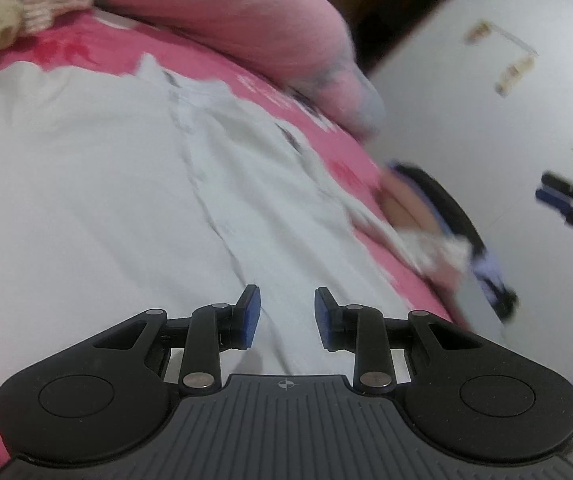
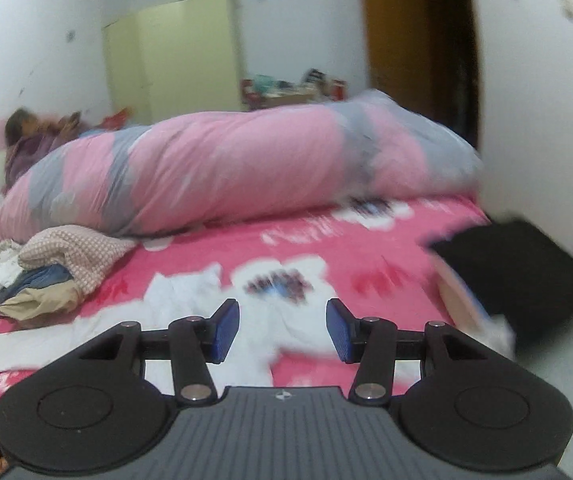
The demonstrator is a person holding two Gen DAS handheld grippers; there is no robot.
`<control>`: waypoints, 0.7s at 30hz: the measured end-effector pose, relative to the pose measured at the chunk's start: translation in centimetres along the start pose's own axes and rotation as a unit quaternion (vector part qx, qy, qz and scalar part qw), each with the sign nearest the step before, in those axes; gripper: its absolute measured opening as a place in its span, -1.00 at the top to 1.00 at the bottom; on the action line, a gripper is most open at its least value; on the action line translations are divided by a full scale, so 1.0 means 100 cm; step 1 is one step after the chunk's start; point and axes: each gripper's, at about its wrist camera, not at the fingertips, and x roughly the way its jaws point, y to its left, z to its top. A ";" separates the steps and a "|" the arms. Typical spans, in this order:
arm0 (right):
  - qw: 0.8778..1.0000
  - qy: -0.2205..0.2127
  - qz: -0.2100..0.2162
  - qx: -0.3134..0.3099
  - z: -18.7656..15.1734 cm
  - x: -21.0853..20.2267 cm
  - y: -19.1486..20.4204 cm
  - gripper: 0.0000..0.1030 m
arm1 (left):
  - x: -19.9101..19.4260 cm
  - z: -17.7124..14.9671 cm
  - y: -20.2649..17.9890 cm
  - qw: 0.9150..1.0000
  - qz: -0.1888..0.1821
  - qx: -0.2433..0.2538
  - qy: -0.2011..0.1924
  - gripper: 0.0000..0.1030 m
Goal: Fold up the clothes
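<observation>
Status of my left tongs [image 1: 287, 318]: released, blue pads apart, nothing between them, held low over the white shirt [image 1: 106, 184]. Status of my right tongs [image 2: 283, 330]: released as well, pads spread wide, nothing gripped.

White shirt: spread flat on the pink bedsheet [image 2: 366, 256] of the bed, collar and button placket toward the far side in the left wrist view. Wrinkles run along the placket. One sleeve [image 1: 442, 250] extends right, to the bed's right edge. In the right wrist view the same garment lies directly below and beyond my right tongs, over a white and dark print on the sheet.

Clothes pile [image 2: 42, 276]: at the left of the bed, well apart from the shirt's body. It contains a pink checked piece, a beige piece, a blue piece and a white piece.

Rolled duvet [image 2: 222, 168]: pink and grey, lying across the far part of the bed, beyond the shirt.

Black item [image 2: 526, 280]: at the right edge of the bed; blurred, kind not determinable.

Person [image 2: 30, 136]: reclining at the far left, beyond the duvet.

Cream wardrobe [image 2: 174, 52] and brown door [image 2: 398, 36]: against the far wall.
</observation>
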 end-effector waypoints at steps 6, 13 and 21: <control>0.993 0.022 -0.007 0.120 -0.110 -0.057 -0.058 0.01 | -0.009 -0.048 -0.035 0.998 0.011 0.022 0.065 0.43; 0.974 0.022 0.018 0.224 -0.196 -0.065 -0.091 0.02 | 0.003 -0.086 -0.061 0.994 0.054 0.026 0.094 0.44; 0.964 -0.003 0.041 0.262 -0.226 -0.069 -0.111 0.01 | 0.013 -0.095 -0.073 0.991 0.109 0.020 0.072 0.76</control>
